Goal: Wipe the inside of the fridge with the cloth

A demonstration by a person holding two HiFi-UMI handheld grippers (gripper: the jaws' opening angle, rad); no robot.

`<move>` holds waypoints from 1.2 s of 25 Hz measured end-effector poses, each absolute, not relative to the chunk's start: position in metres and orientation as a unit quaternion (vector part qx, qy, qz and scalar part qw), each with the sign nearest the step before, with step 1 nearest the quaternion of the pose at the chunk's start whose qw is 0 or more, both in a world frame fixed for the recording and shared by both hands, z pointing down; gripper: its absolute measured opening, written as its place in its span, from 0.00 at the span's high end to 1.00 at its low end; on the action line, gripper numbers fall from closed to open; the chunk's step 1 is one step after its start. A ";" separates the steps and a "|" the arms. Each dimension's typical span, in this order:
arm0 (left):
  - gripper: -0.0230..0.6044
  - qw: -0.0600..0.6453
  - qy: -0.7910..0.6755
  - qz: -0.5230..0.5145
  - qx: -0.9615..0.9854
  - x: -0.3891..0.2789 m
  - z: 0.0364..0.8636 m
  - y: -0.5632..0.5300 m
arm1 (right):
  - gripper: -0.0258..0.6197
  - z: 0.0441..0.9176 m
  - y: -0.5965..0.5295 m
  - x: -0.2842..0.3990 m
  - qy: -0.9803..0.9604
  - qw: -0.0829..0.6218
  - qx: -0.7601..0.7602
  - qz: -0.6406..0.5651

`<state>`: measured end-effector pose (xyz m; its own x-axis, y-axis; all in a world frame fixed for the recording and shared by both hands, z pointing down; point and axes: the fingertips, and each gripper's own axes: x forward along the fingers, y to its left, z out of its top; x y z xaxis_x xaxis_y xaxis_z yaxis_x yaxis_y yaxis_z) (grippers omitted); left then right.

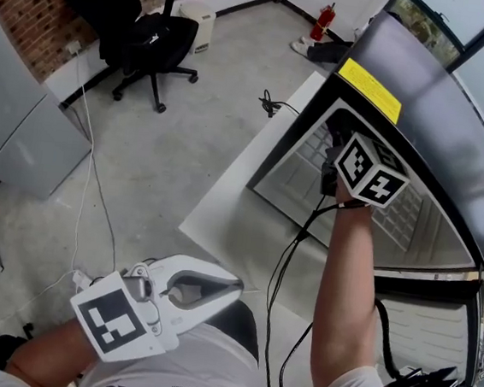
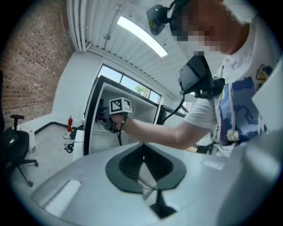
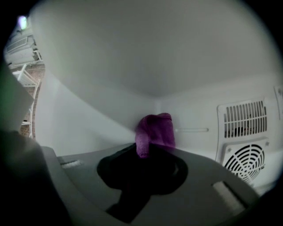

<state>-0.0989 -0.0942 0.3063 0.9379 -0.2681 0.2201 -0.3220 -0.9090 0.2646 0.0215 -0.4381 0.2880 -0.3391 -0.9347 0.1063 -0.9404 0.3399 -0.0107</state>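
Right gripper view: our right tongs [image 3: 148, 153] are clamped on the purple cloth [image 3: 154, 130].
Cloth: it bunches out past the tips, at the fridge's [image 3: 110, 66] white back corner – near a vent [image 3: 244, 132].
Left tongs [image 1: 234, 287]: tips together, nothing between – held low, well apart from the fridge.

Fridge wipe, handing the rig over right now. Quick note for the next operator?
Left gripper: fingers shut, empty, held low outside the fridge.
Right gripper: reached inside the fridge, shut on the purple cloth.
The cloth is bunched and points at the back corner, beside the vent grilles. Whether it touches the wall can't be told.
Done: fridge open, cloth gripped and inside.
Left: wipe the inner surfaces. How much is wiped so far can't be told.
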 end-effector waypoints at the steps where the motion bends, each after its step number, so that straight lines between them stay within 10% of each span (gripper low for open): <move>1: 0.96 0.150 -0.150 0.091 0.973 -0.099 0.308 -0.091 | 0.85 0.288 -0.433 0.020 -0.821 0.039 0.569 0.032; 30: 0.96 0.146 -0.111 0.101 0.978 -0.120 0.307 -0.026 | 0.85 0.261 -0.318 -0.046 -0.862 0.031 0.505 -0.027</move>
